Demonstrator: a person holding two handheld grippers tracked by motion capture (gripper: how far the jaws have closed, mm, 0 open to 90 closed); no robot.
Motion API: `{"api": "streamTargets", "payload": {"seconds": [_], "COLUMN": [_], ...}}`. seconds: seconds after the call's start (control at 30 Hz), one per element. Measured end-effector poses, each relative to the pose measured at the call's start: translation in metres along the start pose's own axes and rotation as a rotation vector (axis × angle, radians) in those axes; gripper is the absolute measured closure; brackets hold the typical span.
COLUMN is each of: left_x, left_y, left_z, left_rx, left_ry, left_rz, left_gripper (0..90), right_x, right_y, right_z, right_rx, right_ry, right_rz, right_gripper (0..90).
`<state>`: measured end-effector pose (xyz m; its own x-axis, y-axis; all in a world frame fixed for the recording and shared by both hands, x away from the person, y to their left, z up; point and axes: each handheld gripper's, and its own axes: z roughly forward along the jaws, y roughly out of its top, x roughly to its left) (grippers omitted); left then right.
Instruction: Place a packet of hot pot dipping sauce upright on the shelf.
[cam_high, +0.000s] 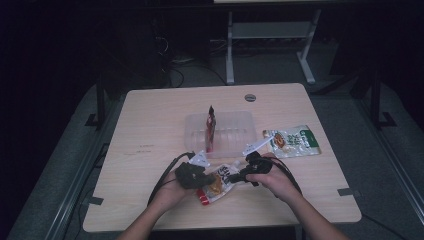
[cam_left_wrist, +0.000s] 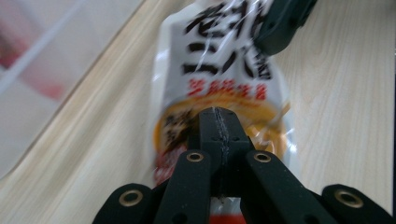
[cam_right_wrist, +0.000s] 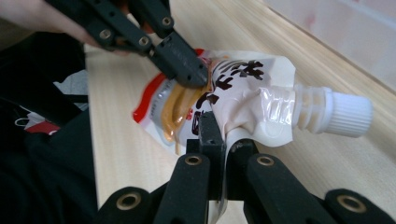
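Spout pouch (cam_high: 218, 182): white flexible sachet, bold black characters on the face, a red text line under them, an orange-yellow food picture lower down, red band along the bottom edge. White ribbed screw cap (cam_right_wrist: 346, 114) on a clear-edged neck at one top corner, cap on. Film is crumpled and puckered near the neck. It sits just off flat, near the front edge of the table (cam_high: 150, 115), just in front of the clear plastic tray (cam_high: 240, 127), cap end pointing towards the tray. It is pinched at both ends: left gripper (cam_right_wrist: 198, 74) clamped on the printed lower part, right gripper (cam_right_wrist: 224, 140) clamped on the edge by the spout.
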<state>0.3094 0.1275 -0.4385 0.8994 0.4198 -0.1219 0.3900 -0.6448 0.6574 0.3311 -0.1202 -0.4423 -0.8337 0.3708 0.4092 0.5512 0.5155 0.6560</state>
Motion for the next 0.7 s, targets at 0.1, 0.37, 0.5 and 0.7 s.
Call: {"api": "streamTargets", "payload": {"seconds": [0.1,0.37,0.5,0.7], "left_x": [0.002,0.004,0.001,-0.003], "left_y": [-0.004,-0.003,0.000,0.005], "left_z": [-0.007,-0.011,-0.008,-0.001], "left_rx": [-0.004,-0.020,-0.042,-0.055], "left_ry": [-0.005,-0.001,-0.006,-0.034], "left_rz": [-0.003,-0.008,-0.023,-0.022], "left_gripper": [89.9,89.8,89.8,89.8], "right_x": [0.003,0.013,0.016,0.024], "right_y": [0.000,0.008,0.011,0.016], "right_z": [-0.005,-0.017,-0.022,-0.025], "right_rx": [-0.018,-0.066,-0.099,-0.139], "right_ry": [0.012,0.055,0.086,0.140], "right_rz": [-0.021,-0.056,-0.072,-0.083], "right_gripper": [88.9,89.2,89.3,89.3]}}
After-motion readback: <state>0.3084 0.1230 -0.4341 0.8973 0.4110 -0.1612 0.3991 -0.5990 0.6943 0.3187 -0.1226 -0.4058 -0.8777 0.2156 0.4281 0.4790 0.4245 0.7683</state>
